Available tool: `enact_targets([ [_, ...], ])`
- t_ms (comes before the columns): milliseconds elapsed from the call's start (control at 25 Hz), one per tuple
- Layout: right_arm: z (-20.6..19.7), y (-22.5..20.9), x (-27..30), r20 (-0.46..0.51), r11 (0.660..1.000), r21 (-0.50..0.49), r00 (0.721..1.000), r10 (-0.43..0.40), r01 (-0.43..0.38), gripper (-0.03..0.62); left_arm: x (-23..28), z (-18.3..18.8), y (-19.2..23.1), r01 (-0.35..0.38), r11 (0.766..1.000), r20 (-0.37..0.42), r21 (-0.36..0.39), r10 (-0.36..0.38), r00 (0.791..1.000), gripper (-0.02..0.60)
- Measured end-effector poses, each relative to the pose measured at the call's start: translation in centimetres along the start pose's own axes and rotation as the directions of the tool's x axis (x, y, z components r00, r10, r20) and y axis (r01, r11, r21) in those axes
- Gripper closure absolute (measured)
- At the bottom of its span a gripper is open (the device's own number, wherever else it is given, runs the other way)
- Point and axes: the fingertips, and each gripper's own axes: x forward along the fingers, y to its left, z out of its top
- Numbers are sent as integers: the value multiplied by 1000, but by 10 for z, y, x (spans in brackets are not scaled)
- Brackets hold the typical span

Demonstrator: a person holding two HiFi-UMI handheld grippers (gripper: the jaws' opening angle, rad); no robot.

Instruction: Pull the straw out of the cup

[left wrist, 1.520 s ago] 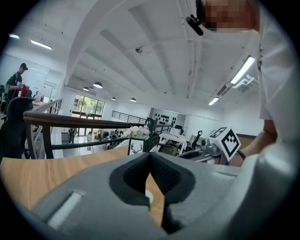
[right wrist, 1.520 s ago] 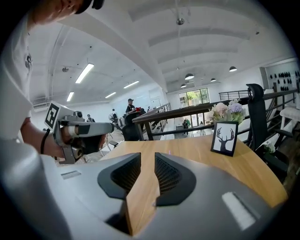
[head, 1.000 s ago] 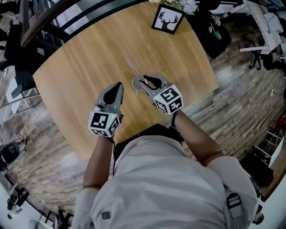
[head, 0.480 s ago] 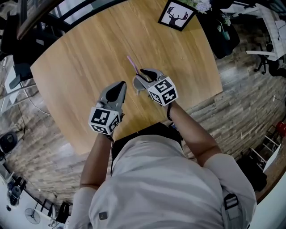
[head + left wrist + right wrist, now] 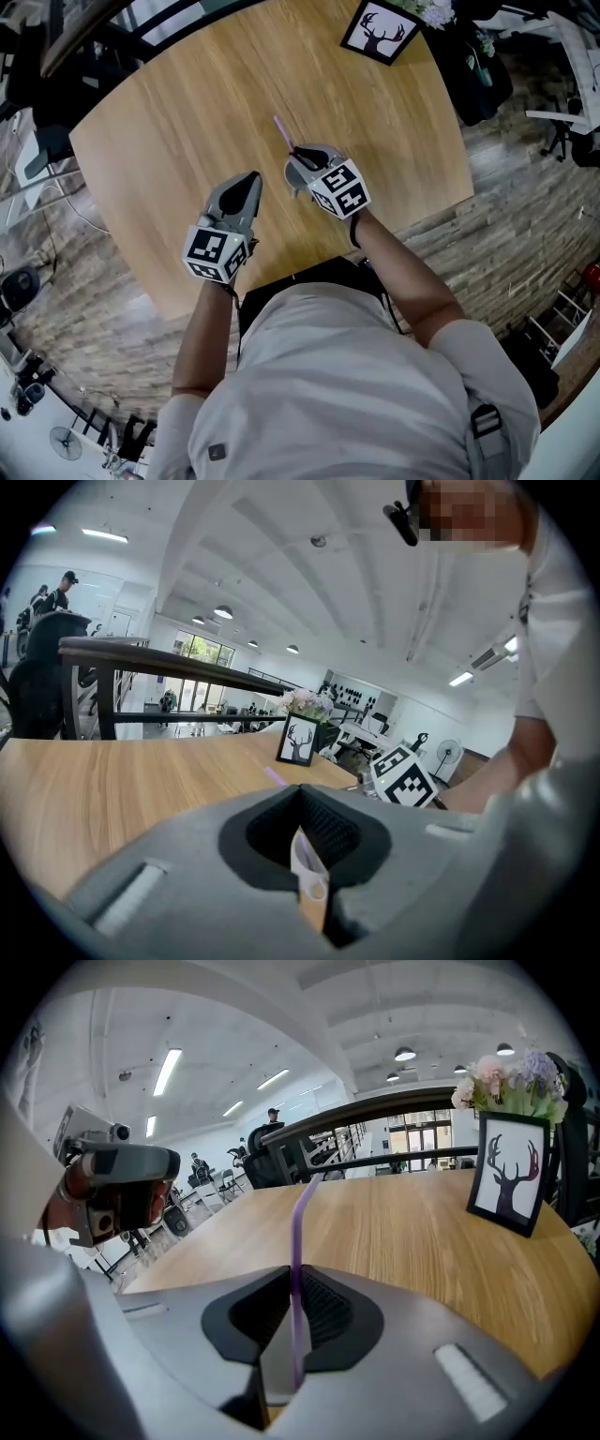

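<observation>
A purple straw (image 5: pixel 281 131) sticks up and to the left out of a small grey cup (image 5: pixel 296 174) in the middle of the round wooden table (image 5: pixel 178 112). My right gripper (image 5: pixel 302 156) sits right over the cup and hides most of it. Its jaws are closing, and the straw (image 5: pixel 300 1241) runs upright between them with the pads touching it at my right gripper (image 5: pixel 287 1382). My left gripper (image 5: pixel 246 182) hovers to the left of the cup, shut and holding nothing, as its own view of my left gripper (image 5: pixel 309 892) confirms. The straw (image 5: pixel 275 776) also shows there.
A framed deer picture (image 5: pixel 380 31) stands at the table's far edge beside a bunch of flowers (image 5: pixel 511 1077). The table's near edge lies just behind both hands, against the person's body. Chairs and desks surround the table on the wooden floor.
The right gripper sank onto the cup and its wide jaws narrowed around the straw. The left gripper dropped slightly and stayed shut.
</observation>
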Motion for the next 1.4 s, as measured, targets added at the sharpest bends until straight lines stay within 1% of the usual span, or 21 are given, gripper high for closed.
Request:
enact_targets([
  [40, 0, 0, -1, 2, 1000, -3, 1000, -4, 4, 549, -1, -1, 1, -4, 1000, 0, -3, 4, 1000, 577],
  [400, 14, 2, -21, 67, 999, -1, 996, -51, 51, 551, -20, 3, -3, -22, 1000, 16, 7, 22, 1000, 577],
  [680, 42, 20, -52, 164, 995, -10, 982, -98, 101, 551, -46, 8, -13, -9, 999, 30, 35, 8, 1000, 577],
  [880, 67, 38, -77, 236, 989, -23, 962, -138, 148, 551, -68, 13, -21, 12, 997, 45, 73, -15, 999, 577],
  [1040, 82, 59, -101, 289, 984, -12, 943, -164, 175, 551, -90, 15, -26, 33, 995, 61, 93, -39, 997, 577],
  [1240, 99, 87, -134, 361, 975, -6, 910, -203, 220, 551, -120, 15, -27, 41, 991, 82, 125, -52, 995, 577],
  [1400, 107, 112, -155, 398, 967, 7, 887, -235, 253, 551, -144, 22, -35, 64, 986, 107, 153, -80, 991, 577],
])
